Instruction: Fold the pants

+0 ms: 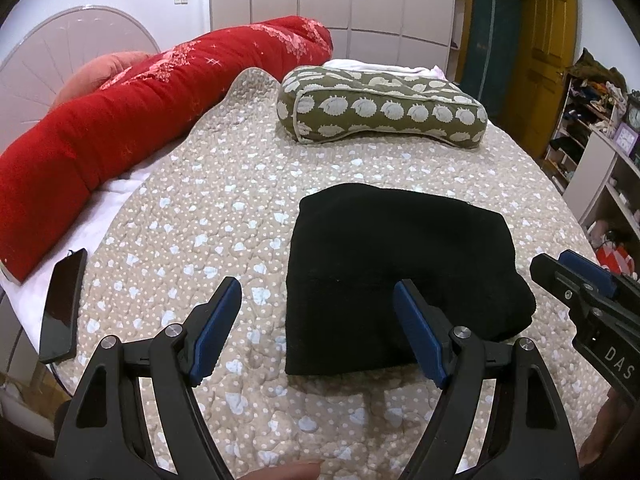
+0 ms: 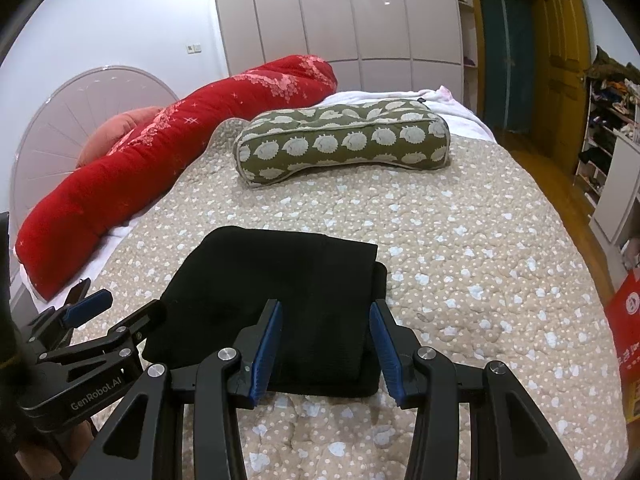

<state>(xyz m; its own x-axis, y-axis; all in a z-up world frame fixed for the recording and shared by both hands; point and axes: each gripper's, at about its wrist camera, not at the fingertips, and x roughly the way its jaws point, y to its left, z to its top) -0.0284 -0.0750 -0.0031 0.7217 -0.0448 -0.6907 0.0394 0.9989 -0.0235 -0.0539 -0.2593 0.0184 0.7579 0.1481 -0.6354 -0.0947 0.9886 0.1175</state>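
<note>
The black pants lie folded into a thick rectangle on the dotted beige bedspread. My left gripper hovers open over their near left corner, its right finger in front of the cloth and its left finger over bare bedspread. In the right wrist view the pants lie just beyond my right gripper, which stands open above their near edge, pads clear of the cloth. Each gripper shows in the other's view: the right gripper at the right edge, the left gripper at the lower left.
A long red rolled quilt lies along the bed's left side. A green patterned pillow sits beyond the pants. A dark phone rests at the near left edge of the bed. Shelves and a yellow door stand at right.
</note>
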